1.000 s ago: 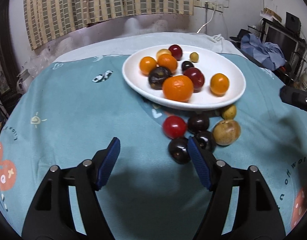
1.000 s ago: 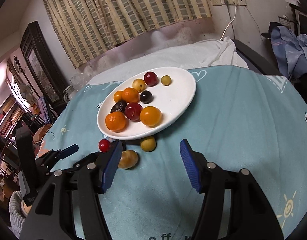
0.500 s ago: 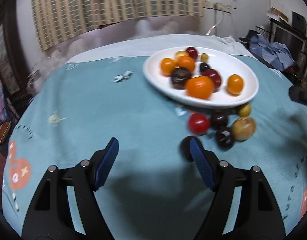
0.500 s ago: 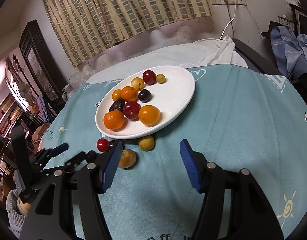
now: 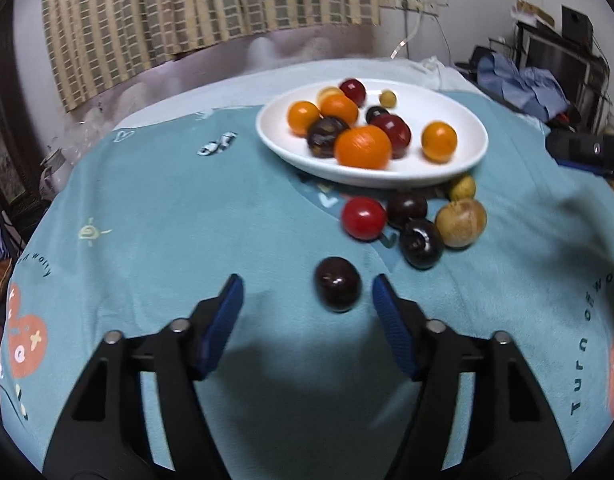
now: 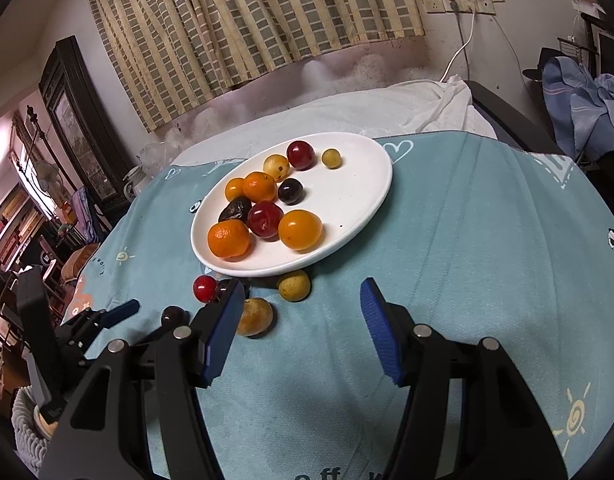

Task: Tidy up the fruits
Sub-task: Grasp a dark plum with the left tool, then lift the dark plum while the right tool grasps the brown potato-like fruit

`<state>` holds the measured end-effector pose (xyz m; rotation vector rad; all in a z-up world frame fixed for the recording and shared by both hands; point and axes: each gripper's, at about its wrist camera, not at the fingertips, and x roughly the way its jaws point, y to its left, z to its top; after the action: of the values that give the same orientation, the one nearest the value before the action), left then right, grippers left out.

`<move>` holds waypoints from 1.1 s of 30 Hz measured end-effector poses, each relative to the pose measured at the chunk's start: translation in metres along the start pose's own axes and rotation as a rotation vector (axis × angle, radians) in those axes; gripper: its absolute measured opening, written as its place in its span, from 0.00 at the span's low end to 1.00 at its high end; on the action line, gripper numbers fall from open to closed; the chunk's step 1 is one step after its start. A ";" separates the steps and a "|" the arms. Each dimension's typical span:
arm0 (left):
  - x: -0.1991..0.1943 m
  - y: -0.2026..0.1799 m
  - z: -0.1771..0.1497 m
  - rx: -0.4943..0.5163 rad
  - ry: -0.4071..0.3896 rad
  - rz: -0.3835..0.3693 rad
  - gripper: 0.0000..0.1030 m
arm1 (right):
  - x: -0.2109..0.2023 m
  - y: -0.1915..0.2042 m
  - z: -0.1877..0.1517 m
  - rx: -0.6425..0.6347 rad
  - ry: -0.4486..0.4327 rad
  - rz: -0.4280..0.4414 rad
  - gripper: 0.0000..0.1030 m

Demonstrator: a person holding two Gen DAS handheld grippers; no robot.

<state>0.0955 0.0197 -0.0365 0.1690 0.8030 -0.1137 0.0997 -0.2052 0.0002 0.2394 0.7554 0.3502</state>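
We see our left gripper (image 5: 307, 300) closing, a dark round plum (image 5: 337, 284) lying on the teal cloth (image 5: 167, 220) between its blue pads, nearer the right pad, touching neither. Our right gripper (image 6: 301, 312) hangs parted and empty over bare cloth below the white oval plate's (image 6: 359, 216) near rim, with open room rightward.

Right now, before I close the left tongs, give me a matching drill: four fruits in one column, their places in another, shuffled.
Things:
1. lone dark plum
2. red cherry tomato
3. big mandarin
4. brown round fruit

Places:
A. on the white plate, at its near edge
B. on the cloth, right end of the cluster
C. between the left tongs' fingers, untouched
D. on the cloth, left end of the cluster

Pairs: 1-C, 2-D, 3-A, 4-B
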 end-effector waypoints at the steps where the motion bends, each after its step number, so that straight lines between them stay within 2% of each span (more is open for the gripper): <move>1: 0.002 -0.002 0.000 0.004 0.008 -0.005 0.50 | 0.001 0.001 0.000 -0.004 0.002 -0.001 0.59; 4: 0.008 -0.002 0.002 0.002 0.032 -0.030 0.38 | 0.004 0.003 -0.002 -0.017 0.010 -0.004 0.59; 10: 0.020 0.001 0.007 -0.026 0.065 -0.092 0.28 | 0.015 0.012 -0.010 -0.060 0.044 -0.003 0.59; 14: 0.020 0.004 0.007 -0.038 0.060 -0.108 0.27 | 0.025 0.020 -0.018 -0.100 0.076 0.006 0.59; 17: 0.018 0.006 0.007 -0.044 0.054 -0.080 0.27 | 0.032 0.025 -0.022 -0.104 0.094 0.023 0.56; 23: 0.015 0.015 0.009 -0.079 0.043 -0.068 0.26 | 0.056 0.031 -0.025 -0.066 0.148 0.048 0.45; 33: 0.020 0.014 0.007 -0.072 0.058 -0.073 0.27 | 0.079 0.036 -0.023 0.000 0.197 0.093 0.41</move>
<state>0.1162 0.0310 -0.0444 0.0754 0.8705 -0.1485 0.1286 -0.1386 -0.0538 0.2430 0.9403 0.4663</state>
